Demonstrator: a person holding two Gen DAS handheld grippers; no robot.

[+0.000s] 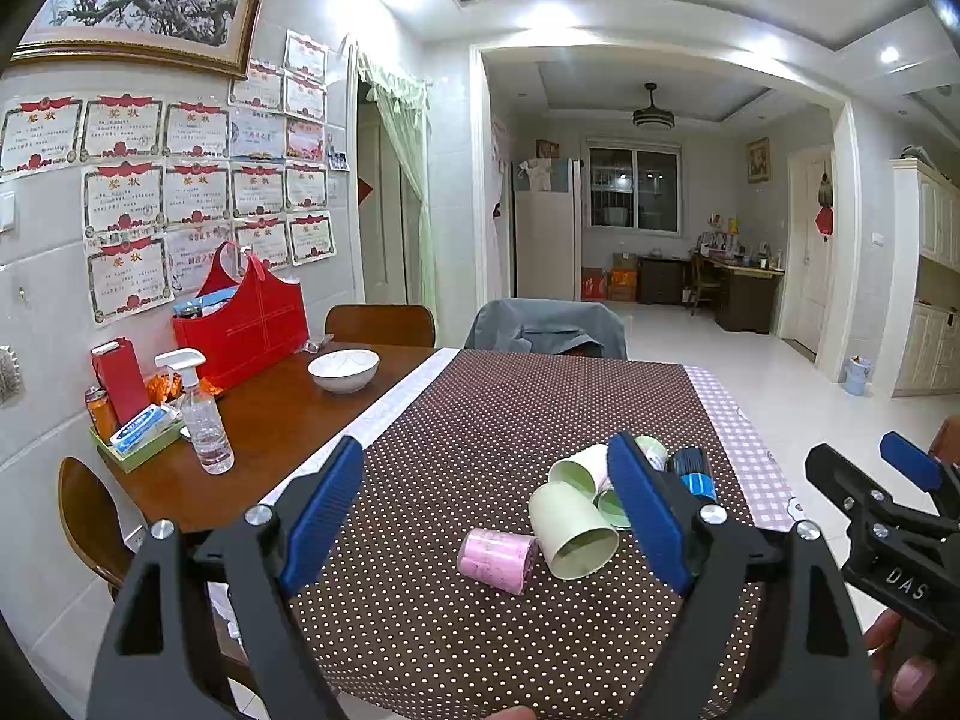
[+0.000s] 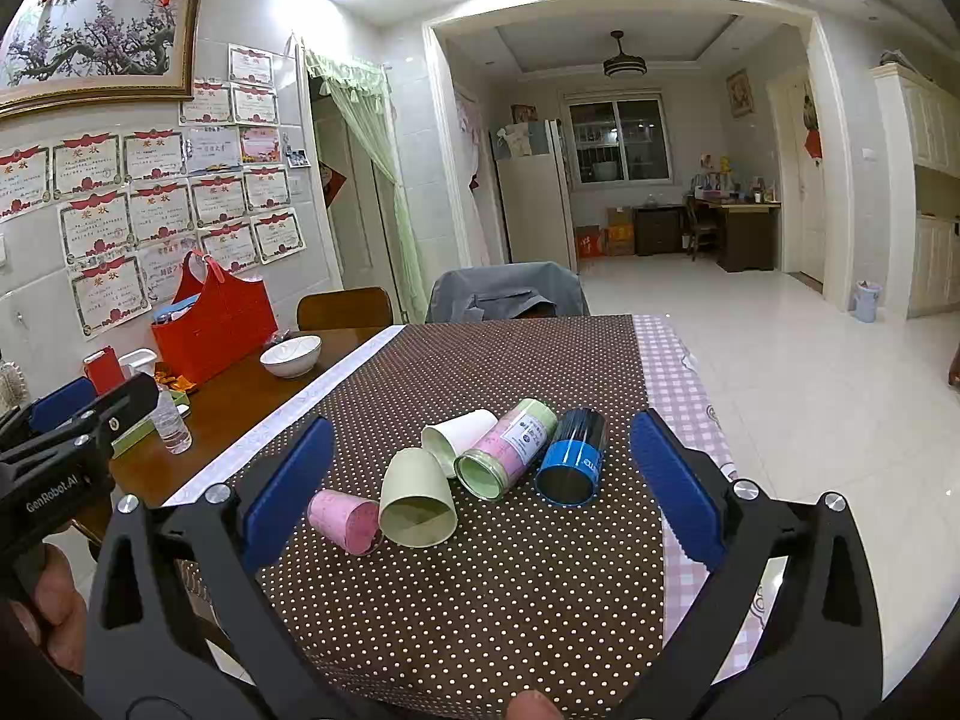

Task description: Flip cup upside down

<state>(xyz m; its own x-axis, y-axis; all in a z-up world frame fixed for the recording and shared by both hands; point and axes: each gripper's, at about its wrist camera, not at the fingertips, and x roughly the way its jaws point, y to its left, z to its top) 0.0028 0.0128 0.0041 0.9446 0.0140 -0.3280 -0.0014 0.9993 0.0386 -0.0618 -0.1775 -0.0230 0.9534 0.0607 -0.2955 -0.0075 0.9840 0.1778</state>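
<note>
Several cups lie on their sides on the brown dotted tablecloth (image 2: 480, 588): a pink cup (image 2: 343, 521), a pale green cup (image 2: 417, 501), a white cup (image 2: 459, 435), a pink-and-green canister (image 2: 507, 447) and a black-and-blue cup (image 2: 570, 456). In the left wrist view the pink cup (image 1: 497, 559) and the pale green cup (image 1: 573, 531) lie between my fingers. My left gripper (image 1: 498, 516) is open and empty, held above the near table edge. My right gripper (image 2: 480, 486) is open and empty, in front of the cups.
A white bowl (image 1: 343, 369), a spray bottle (image 1: 201, 414), a red bag (image 1: 246, 324) and a green tray of small items (image 1: 135, 438) stand on the bare wood at the left. Chairs (image 1: 546, 330) stand at the far table edge. The wall is close on the left.
</note>
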